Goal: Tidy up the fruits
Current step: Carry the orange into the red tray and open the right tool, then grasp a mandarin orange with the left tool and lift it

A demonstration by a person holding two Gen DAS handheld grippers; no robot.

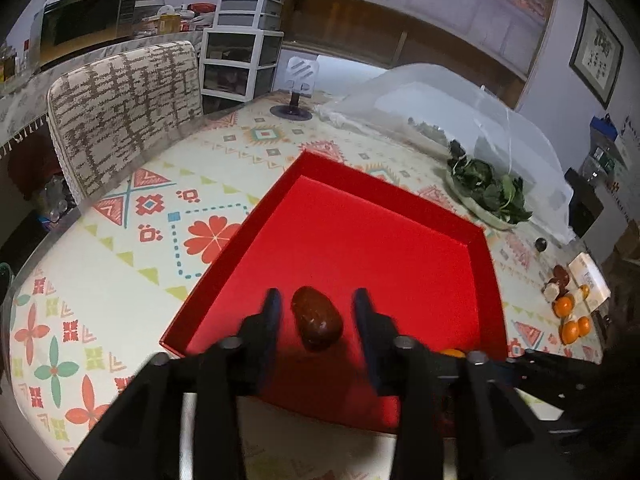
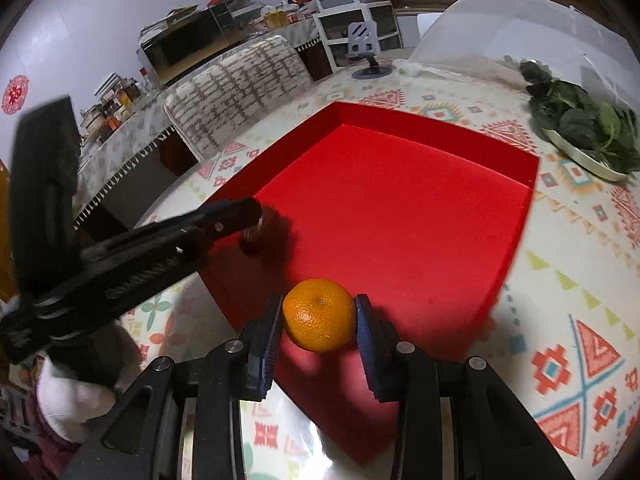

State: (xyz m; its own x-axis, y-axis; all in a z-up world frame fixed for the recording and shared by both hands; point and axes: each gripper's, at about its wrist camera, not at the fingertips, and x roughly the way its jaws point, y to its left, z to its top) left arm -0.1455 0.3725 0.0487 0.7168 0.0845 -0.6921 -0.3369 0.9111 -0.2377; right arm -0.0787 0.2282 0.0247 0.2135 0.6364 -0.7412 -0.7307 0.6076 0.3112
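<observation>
**Desk with patterned cloth, red tray at centre**

A cluttered room: patterned cloth over the desk [image 1: 120, 288], upholstered chair [image 1: 124, 108] at its far edge, white drawer units [image 1: 244, 40] behind, framed picture [image 1: 598, 54] on the wall.

On the desk, a shallow red tray [image 1: 486, 272]. Inside it, near the front-left corner, a brown date-like fruit [image 1: 317, 317], lying on the tray floor between the fingers of the left tool [image 1: 317, 312], jaws apart, clear gaps on both sides. Over the tray's near edge, an orange [image 2: 319, 314] clamped in the right tool [image 2: 318, 314], pads pressed to both sides; whether resting on the tray or lifted, hard to tell.

Further out: a plate of leafy greens [image 1: 490, 192] beside the tray's far right corner, a translucent mesh food cover [image 1: 460, 108] behind it, a phone stand [image 1: 298, 84] at the far edge. Well off to the right, a small cluster of more oranges [image 1: 570, 320] and dark fruit [image 1: 561, 275], small and distorted near the lens rim. In the right wrist view, the brown fruit half hidden behind the left tool's arm.
</observation>
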